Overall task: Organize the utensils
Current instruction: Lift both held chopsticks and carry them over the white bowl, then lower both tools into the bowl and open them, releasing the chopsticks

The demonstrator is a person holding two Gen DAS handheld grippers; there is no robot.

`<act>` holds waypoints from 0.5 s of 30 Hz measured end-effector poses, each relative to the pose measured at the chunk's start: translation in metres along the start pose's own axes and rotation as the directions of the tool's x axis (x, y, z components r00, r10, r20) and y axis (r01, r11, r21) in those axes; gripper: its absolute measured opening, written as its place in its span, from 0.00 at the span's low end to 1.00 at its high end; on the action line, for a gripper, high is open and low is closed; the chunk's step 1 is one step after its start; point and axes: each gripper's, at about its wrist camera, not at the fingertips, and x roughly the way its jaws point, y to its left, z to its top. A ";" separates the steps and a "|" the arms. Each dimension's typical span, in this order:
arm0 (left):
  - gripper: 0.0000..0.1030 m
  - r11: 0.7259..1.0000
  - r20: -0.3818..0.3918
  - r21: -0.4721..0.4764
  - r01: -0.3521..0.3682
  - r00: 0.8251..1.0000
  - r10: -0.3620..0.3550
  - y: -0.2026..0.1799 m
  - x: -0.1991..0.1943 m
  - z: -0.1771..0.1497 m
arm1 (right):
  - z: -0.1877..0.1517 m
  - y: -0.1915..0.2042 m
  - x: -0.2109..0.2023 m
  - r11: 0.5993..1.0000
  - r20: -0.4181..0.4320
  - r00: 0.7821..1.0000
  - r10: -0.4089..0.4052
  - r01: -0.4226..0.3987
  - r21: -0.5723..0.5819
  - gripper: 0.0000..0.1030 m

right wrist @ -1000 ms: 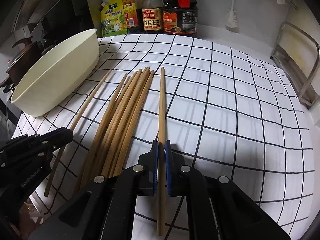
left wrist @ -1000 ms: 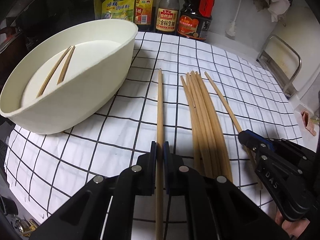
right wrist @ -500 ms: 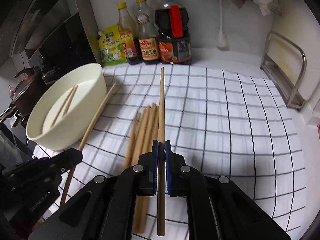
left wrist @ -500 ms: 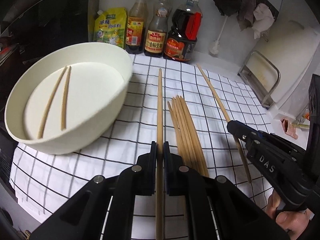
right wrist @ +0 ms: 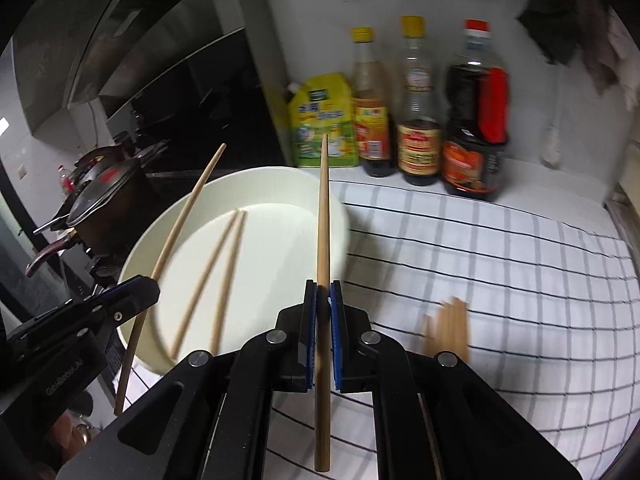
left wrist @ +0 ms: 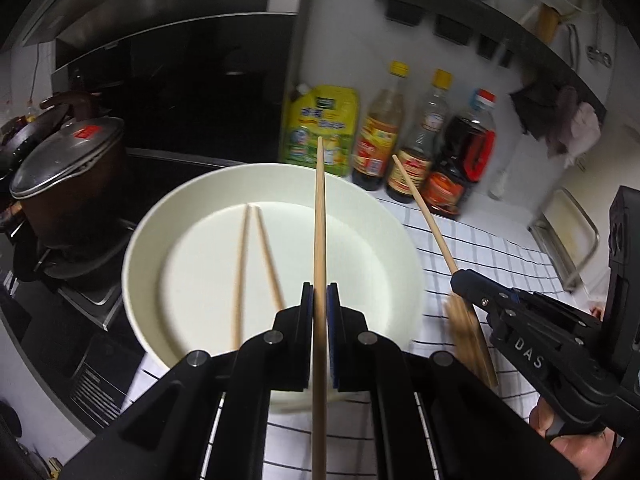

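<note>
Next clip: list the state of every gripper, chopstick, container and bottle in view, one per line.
Left gripper: shut on a chopstick, held over the bowl.
Right gripper: shut on another chopstick, tip over the bowl's rim.
White bowl: upright, two chopsticks lying inside.
Chopstick bundle: loose on the checked cloth, blurred.
Three sauce bottles: upright, capped.
Pot: lid on.

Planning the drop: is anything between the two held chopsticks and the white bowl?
Nothing visible blocks them. The left gripper and right gripper each clamp a chopstick above the open bowl, which holds only two chopsticks lying flat.
</note>
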 end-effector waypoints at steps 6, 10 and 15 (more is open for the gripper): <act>0.07 0.999 -0.018 -0.025 -0.044 0.999 0.044 0.037 0.021 0.009 | 0.013 0.039 0.046 0.999 -0.065 0.997 0.036 -0.039 -0.037 0.06; 0.07 0.998 -0.043 -0.029 -0.055 0.998 0.053 0.052 0.035 0.009 | 0.013 0.056 0.069 0.997 -0.103 0.994 0.041 -0.047 -0.058 0.06; 0.07 0.997 -0.074 -0.034 -0.063 0.995 0.060 0.059 0.052 0.008 | 0.012 0.060 0.087 0.998 -0.135 0.990 0.041 -0.048 -0.044 0.06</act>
